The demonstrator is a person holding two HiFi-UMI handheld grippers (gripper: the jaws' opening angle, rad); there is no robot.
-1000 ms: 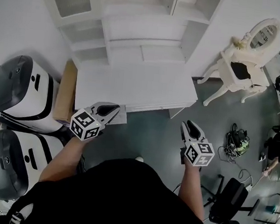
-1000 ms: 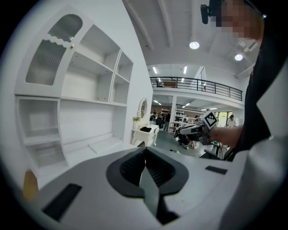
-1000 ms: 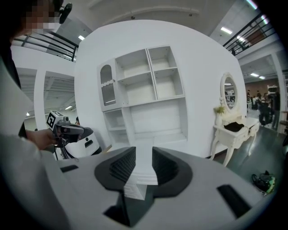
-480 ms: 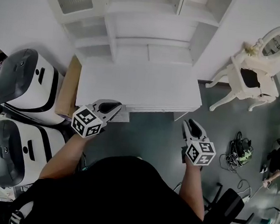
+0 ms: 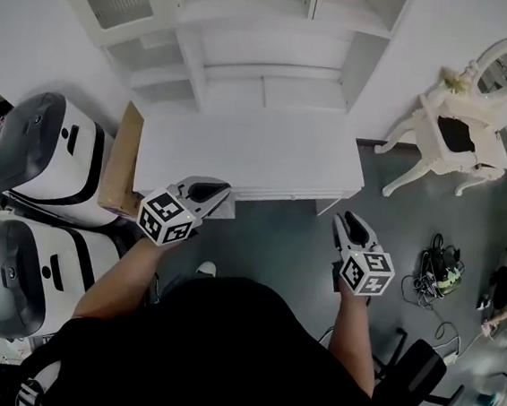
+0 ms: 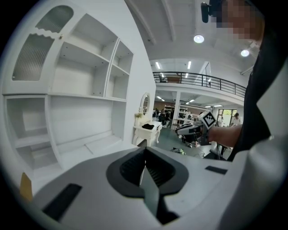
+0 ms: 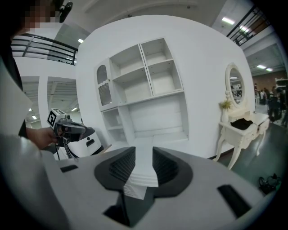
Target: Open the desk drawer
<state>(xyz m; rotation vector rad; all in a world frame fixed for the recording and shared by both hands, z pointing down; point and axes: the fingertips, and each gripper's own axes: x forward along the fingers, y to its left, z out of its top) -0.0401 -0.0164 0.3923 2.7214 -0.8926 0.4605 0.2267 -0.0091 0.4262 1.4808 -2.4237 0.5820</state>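
My left gripper (image 6: 144, 155) has its jaws pressed together with nothing between them; the dark pads meet in a thin line. My right gripper (image 7: 144, 152) stands with its jaws apart and empty, and through the gap I see only the white desk (image 5: 250, 152) further off.

From the head view, the left gripper sits at the desk's front left corner, its tips overlapping the edge. I can't tell whether it touches. The right one hangs over the grey floor (image 5: 277, 236), just in front of the desk's front right corner and clear of it. Both point towards the desk and slightly down.

The drawer (image 5: 277, 194) shows as a narrow white strip under the front edge of the desktop, between the two grippers — flush with the desk, so closed.

Behind the desktop rises a white shelf unit (image 5: 252, 44) with open compartments. A cardboard panel (image 5: 121, 161) leans against the desk's left side, and beside it stand two white-and-grey machines (image 5: 46, 158). Off to the right, well apart, stands a small white dressing table (image 5: 454, 133) with an oval mirror — and nearer me, a black chair (image 5: 416, 368).
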